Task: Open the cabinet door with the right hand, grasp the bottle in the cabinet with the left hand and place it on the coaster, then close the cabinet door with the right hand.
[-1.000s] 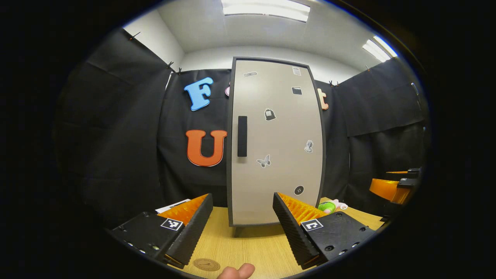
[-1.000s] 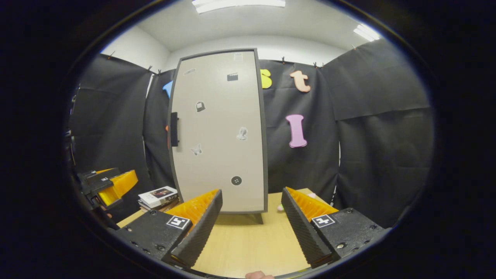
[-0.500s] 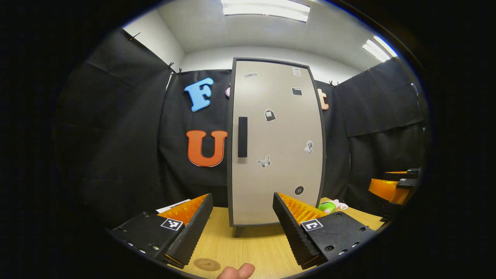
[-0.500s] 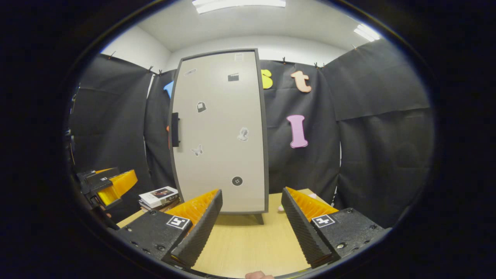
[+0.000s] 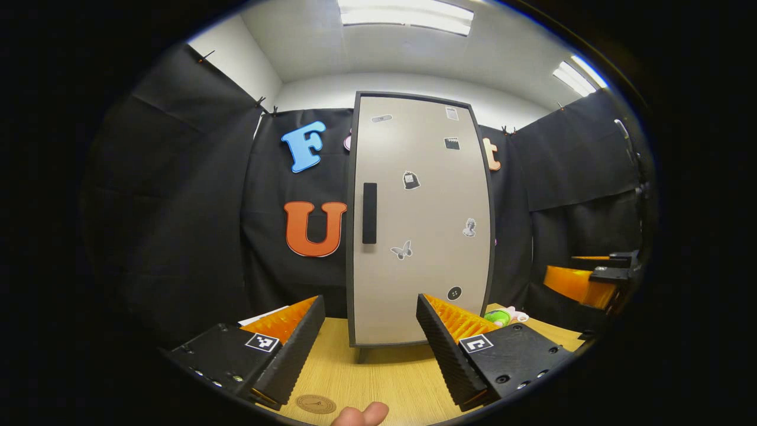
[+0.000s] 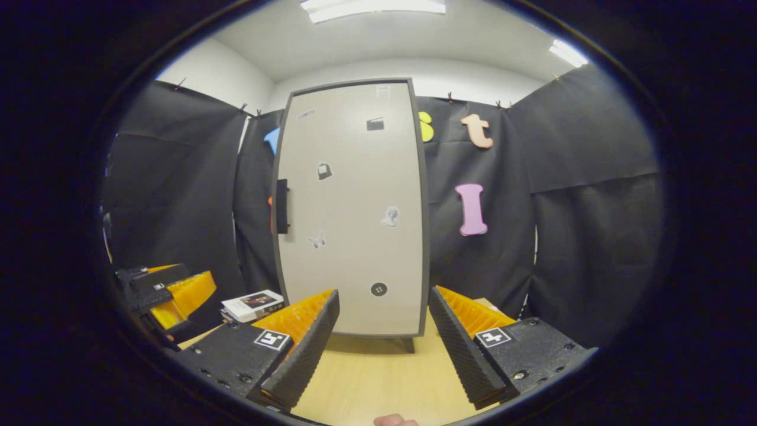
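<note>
Both jaws stand open and empty. The right gripper [image 6: 383,331] has risen and swung slightly toward the closed cabinet door [image 6: 355,207], so opening has barely begun. The handle [image 6: 282,206] remains well away; the bottle stays hidden inside, and the coaster [image 5: 316,404] waits by the left gripper [image 5: 370,340].

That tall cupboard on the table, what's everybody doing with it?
A person holds a two-finger gripper in each hand, both pointed at the cabinet. Its door is shut, and nothing touches the dark handle yet. The left gripper and the right gripper both hang open above the wooden table. A round coaster waits by the left one.
</note>
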Demonstrator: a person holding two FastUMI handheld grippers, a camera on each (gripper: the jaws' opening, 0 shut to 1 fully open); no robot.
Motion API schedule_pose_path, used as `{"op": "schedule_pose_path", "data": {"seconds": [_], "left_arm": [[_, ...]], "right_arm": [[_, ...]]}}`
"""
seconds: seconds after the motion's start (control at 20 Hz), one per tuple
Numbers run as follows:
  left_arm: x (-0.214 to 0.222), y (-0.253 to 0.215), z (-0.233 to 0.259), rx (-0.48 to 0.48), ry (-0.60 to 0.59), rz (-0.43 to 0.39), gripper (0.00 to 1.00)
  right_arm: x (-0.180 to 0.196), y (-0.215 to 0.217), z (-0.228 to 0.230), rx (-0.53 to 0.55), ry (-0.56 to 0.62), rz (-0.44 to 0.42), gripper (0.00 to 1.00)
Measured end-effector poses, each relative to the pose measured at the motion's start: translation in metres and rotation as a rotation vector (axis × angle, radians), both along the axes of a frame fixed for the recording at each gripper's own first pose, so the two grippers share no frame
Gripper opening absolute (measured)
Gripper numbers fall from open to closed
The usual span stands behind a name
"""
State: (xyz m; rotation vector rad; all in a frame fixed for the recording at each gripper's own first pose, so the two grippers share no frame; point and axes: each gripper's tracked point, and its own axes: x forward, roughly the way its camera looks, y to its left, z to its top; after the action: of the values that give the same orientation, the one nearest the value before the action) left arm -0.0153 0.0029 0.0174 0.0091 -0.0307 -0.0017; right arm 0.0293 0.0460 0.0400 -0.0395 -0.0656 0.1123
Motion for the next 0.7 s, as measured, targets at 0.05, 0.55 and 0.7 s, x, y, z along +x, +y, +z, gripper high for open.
{"op": "schedule_pose_path", "data": {"seconds": [0.05,0.55,0.7], "left_arm": [[-0.002,0.001,-0.002,-0.002,0.002,0.0,0.95],[-0.025,0.019,-0.018,-0.025,0.047,0.012,0.95],[-0.029,0.027,-0.018,-0.026,0.05,0.027,0.95]], "right_arm": [[0.01,0.014,0.009,-0.02,-0.013,0.028,0.95],[0.134,0.16,0.086,0.016,-0.048,0.227,0.99],[0.173,0.188,0.096,-0.008,-0.041,0.214,0.99]]}}
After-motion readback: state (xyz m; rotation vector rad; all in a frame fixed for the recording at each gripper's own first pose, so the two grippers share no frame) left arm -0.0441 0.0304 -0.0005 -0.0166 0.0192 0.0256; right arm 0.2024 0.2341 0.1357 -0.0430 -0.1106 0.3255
